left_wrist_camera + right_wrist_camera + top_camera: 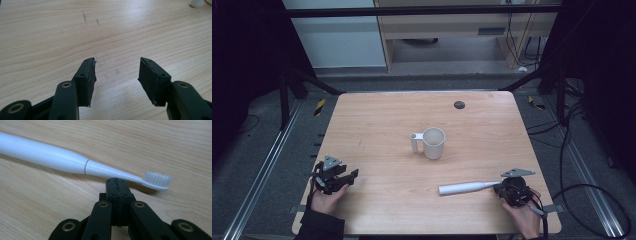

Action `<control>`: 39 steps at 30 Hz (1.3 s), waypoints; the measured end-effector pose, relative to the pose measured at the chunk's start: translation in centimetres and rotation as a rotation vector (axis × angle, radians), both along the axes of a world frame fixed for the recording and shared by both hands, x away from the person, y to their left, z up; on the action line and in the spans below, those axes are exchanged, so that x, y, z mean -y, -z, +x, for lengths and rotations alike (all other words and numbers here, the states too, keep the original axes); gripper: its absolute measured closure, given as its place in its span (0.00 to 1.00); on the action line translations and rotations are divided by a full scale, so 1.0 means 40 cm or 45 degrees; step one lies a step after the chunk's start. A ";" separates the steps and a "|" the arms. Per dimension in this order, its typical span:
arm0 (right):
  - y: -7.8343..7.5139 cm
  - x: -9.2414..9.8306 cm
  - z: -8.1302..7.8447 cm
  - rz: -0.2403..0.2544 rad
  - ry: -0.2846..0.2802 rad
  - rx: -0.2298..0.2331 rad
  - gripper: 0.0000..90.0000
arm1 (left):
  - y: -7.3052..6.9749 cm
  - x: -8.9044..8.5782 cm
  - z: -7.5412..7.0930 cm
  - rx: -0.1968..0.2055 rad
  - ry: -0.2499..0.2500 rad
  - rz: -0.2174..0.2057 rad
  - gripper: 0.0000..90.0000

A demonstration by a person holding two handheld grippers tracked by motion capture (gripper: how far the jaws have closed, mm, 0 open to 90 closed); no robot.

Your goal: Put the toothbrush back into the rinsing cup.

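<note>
A white electric toothbrush [462, 188] lies flat on the wooden table [382, 115] at the front right, its head pointing right. My right gripper [498, 188] rests at that head end. In the right gripper view the jaws [116, 180] are shut flat against each other with nothing between them. The toothbrush [50, 155] neck passes just beyond their tips, its bristles [157, 178] to the right. A white mug [433, 143] stands upright mid-table, its handle to the left. My left gripper [348, 178] lies at the front left, open over bare wood [117, 62].
A small black round mark [459, 104] sits near the table's far edge. A white piece of the mug [196, 2] peeks in at the top right of the left gripper view. Dark floor, rails and cables surround the table.
</note>
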State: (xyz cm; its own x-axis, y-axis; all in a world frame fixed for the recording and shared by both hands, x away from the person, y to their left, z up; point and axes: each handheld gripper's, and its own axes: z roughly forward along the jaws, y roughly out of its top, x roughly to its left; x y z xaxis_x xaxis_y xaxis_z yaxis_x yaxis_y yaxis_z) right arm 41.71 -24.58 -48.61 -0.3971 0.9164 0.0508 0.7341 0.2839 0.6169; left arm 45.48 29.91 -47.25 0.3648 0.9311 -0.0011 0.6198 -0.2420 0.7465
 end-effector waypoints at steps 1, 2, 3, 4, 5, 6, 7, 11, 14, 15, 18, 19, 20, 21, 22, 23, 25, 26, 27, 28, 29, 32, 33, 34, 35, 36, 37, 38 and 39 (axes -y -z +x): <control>0.000 -0.001 0.002 -0.003 0.005 0.004 1.00 | 0.000 0.000 0.000 -0.001 0.001 0.001 0.52; 0.000 -0.002 0.004 -0.004 0.006 0.004 1.00 | 0.000 0.000 0.000 -0.001 0.002 0.002 0.52; 0.000 -0.002 0.004 -0.004 0.006 0.004 1.00 | 0.000 0.000 0.000 -0.001 0.002 0.002 0.52; 0.000 -0.002 0.006 -0.005 0.004 0.008 1.00 | 0.000 0.001 0.000 -0.001 0.002 0.002 0.52; 0.000 -0.002 0.009 -0.004 0.006 0.008 1.00 | 0.000 0.001 0.000 -0.001 0.003 0.003 0.52; 0.000 -0.002 0.010 -0.007 0.005 0.012 1.00 | 0.000 0.001 0.000 -0.001 0.003 0.003 0.52; -0.002 -0.003 0.009 -0.007 0.002 0.013 1.00 | 0.000 0.000 0.000 -0.001 0.002 0.002 0.52; -0.020 -0.017 0.003 0.039 -0.021 0.056 1.00 | 0.000 0.000 0.000 0.000 0.000 0.002 0.52; -0.039 -0.042 0.003 0.061 -0.048 0.099 1.00 | 0.000 0.000 0.000 -0.001 0.000 0.002 0.52; -0.044 -0.052 0.004 0.075 -0.061 0.116 1.00 | 0.000 0.000 0.000 -0.001 0.000 0.003 0.52; -0.056 -0.085 0.010 0.107 -0.103 0.138 1.00 | 0.000 0.000 0.001 -0.001 -0.002 0.001 0.52; -0.059 -0.097 0.013 0.118 -0.114 0.139 1.00 | 0.000 0.000 0.001 -0.001 -0.002 0.000 0.52; -0.061 -0.110 0.017 0.132 -0.126 0.145 1.00 | 0.000 0.000 0.000 0.000 -0.001 0.001 0.52; -0.064 -0.123 0.021 0.142 -0.138 0.144 1.00 | 0.000 0.000 0.000 -0.001 0.000 0.002 0.52; -0.065 -0.136 0.027 0.148 -0.152 0.145 1.00 | 0.000 0.000 0.000 0.002 -0.003 -0.002 0.52; -0.065 -0.150 0.032 0.161 -0.164 0.146 1.00 | 0.000 0.000 0.000 0.001 -0.003 -0.002 0.52; -0.066 -0.163 0.036 0.170 -0.174 0.140 1.00 | 0.000 0.000 0.000 0.001 -0.003 -0.002 0.52; -0.064 -0.188 0.046 0.175 -0.201 0.134 1.00 | 0.000 0.000 0.001 -0.001 0.000 0.002 0.52; -0.062 -0.200 0.051 0.183 -0.210 0.128 1.00 | 0.000 0.000 0.001 -0.003 0.001 0.003 0.52; -0.060 -0.212 0.055 0.187 -0.221 0.123 1.00 | 0.000 0.000 0.001 -0.003 0.001 0.004 0.52; -0.058 -0.223 0.060 0.190 -0.230 0.120 1.00 | 0.000 0.000 0.001 -0.004 0.002 0.005 0.52; -0.048 -0.256 0.070 0.191 -0.252 0.094 1.00 | 0.000 0.000 0.002 -0.004 0.005 0.008 0.52; -0.045 -0.266 0.072 0.190 -0.263 0.084 1.00 | 0.000 0.000 0.002 -0.004 0.005 0.009 0.52; -0.042 -0.272 0.073 0.186 -0.269 0.079 1.00 | 0.000 0.000 0.002 -0.003 0.005 0.009 0.52; -0.042 -0.272 0.073 0.186 -0.269 0.079 1.00 | 0.000 0.000 0.002 -0.003 0.005 0.009 0.52; -0.037 -0.282 0.075 0.183 -0.277 0.070 1.00 | 0.000 0.000 0.002 -0.004 0.006 0.009 0.52; -0.029 -0.294 0.077 0.173 -0.296 0.060 1.00 | 0.000 0.000 0.002 -0.004 0.007 0.009 0.52; -0.027 -0.298 0.077 0.164 -0.303 0.054 1.00 | 0.000 0.000 0.002 -0.005 0.007 0.009 0.52; -0.027 -0.298 0.077 0.164 -0.303 0.054 1.00 | 0.000 0.000 0.002 -0.005 0.007 0.009 0.52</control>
State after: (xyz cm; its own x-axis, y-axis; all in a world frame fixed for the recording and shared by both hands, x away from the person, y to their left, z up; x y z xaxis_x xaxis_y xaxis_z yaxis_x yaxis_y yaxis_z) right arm 44.79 -12.66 -47.55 -0.6048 0.7841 0.1393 0.6286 0.3626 0.6880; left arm 45.57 29.91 -47.26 0.3700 0.9290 0.0037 0.6216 -0.2505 0.7422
